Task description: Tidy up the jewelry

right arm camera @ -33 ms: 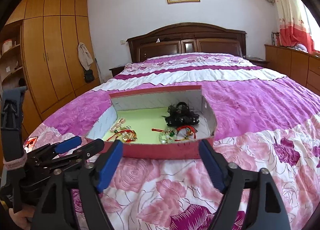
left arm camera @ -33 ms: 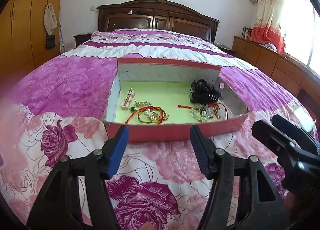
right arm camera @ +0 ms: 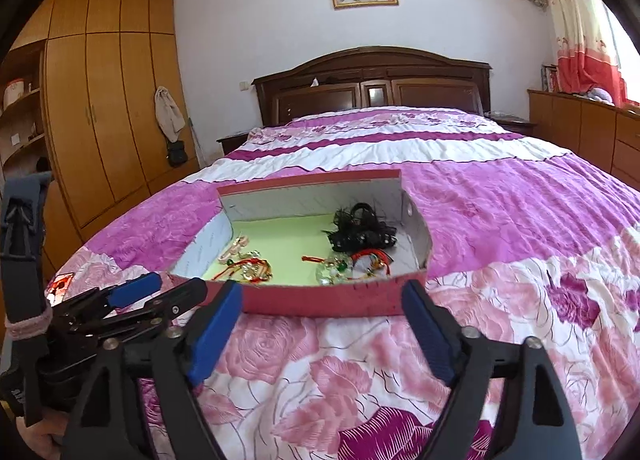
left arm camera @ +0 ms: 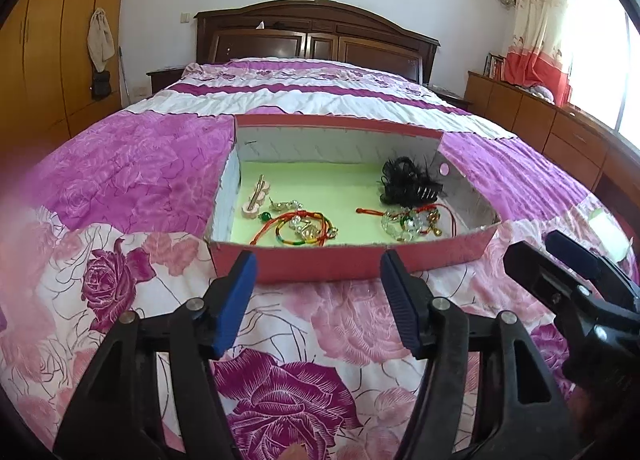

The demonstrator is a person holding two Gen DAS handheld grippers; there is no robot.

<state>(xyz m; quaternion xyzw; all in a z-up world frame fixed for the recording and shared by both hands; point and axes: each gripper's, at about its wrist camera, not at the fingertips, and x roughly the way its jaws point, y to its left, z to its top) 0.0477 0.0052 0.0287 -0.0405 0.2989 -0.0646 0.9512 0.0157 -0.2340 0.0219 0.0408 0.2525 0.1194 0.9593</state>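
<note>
Both tools, left (left arm camera: 316, 300) and right (right arm camera: 324, 324), hover wide and empty just before the red cardboard box (left arm camera: 320, 266) on the floral bedspread (left arm camera: 132, 172); inside, tangled red-cord bracelets (left arm camera: 298, 226) likely want one strand pinched, lifted slowly.

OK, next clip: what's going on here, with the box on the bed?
A person holds two grippers over a floral bedspread, both aimed at a red box of jewelry. The left gripper and right gripper are open and empty, short of the box. Inside lie a red-green bracelet, a crystal bracelet, a pink hair clip and a black hair piece. Nothing is picked up yet.
</note>
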